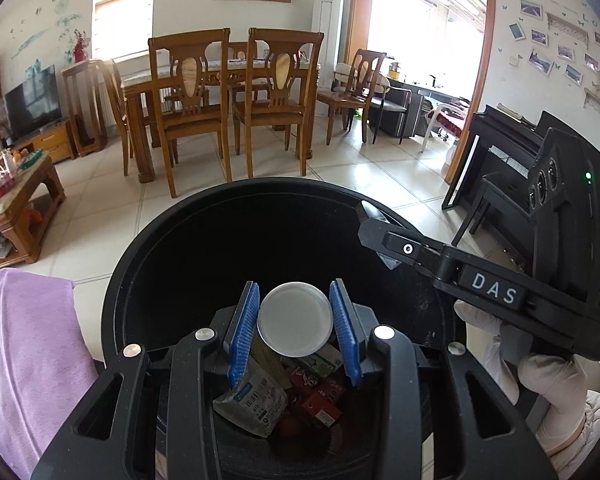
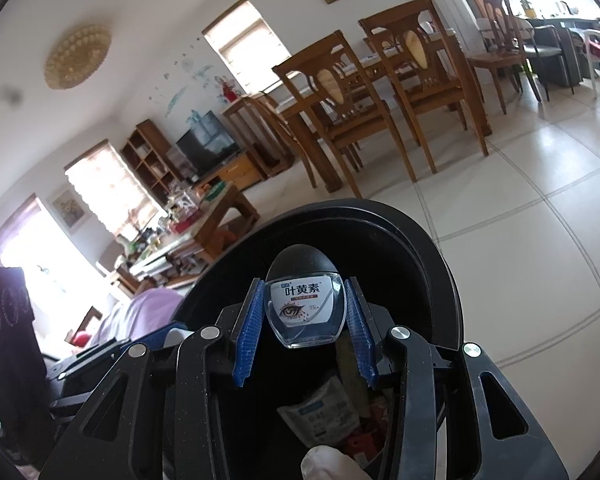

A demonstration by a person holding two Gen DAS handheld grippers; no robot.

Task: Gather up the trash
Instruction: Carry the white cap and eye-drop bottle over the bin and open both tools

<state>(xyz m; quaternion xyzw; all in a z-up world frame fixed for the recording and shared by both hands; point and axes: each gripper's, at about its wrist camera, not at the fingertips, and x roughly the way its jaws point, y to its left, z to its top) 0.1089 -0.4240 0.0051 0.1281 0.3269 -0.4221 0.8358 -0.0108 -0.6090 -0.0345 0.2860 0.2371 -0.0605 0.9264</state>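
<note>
Left wrist view: left hand-held gripper (image 1: 296, 322) is clamped on a round white lid (image 1: 295, 319), blue pads (image 1: 244, 330) touching it on both sides. It hangs right over the mouth of the black trash bin (image 1: 148, 248). Down in the bin: a grey-white barcode packet (image 1: 252, 400), red cartons (image 1: 320, 396), a green-white carton (image 1: 320, 360). The right hand-held gripper body (image 1: 500, 280), marked DAS, sits over the bin's right rim, held by a white-gloved hand (image 1: 540, 376). Purple cloth (image 1: 24, 352) lies to the left of the bin, tiled floor (image 1: 360, 176) beyond.

Step judged: drop the lid. It is already centred over the opening, so just spread the fingers; no need to go lower. Keep clear of the other tool at the rim.

Right wrist view: right hand-held gripper (image 2: 305, 314) is clamped on a small eye-drop bottle (image 2: 302, 312) with a dark cap and an eye printed on the label, blue pads (image 2: 248, 336) pressing on its two sides. The bottle is above the bin (image 2: 432, 248) interior, with a white packet (image 2: 320, 416) and other trash below. Something white and blurred at the bottom edge, can't tell what.

Advice: release here too, the bottle is well inside the rim. Open fully, since the bottle is smooth and could hang on one pad. Dropping one item at a time looks safer, as both tools crowd the same opening.
</note>
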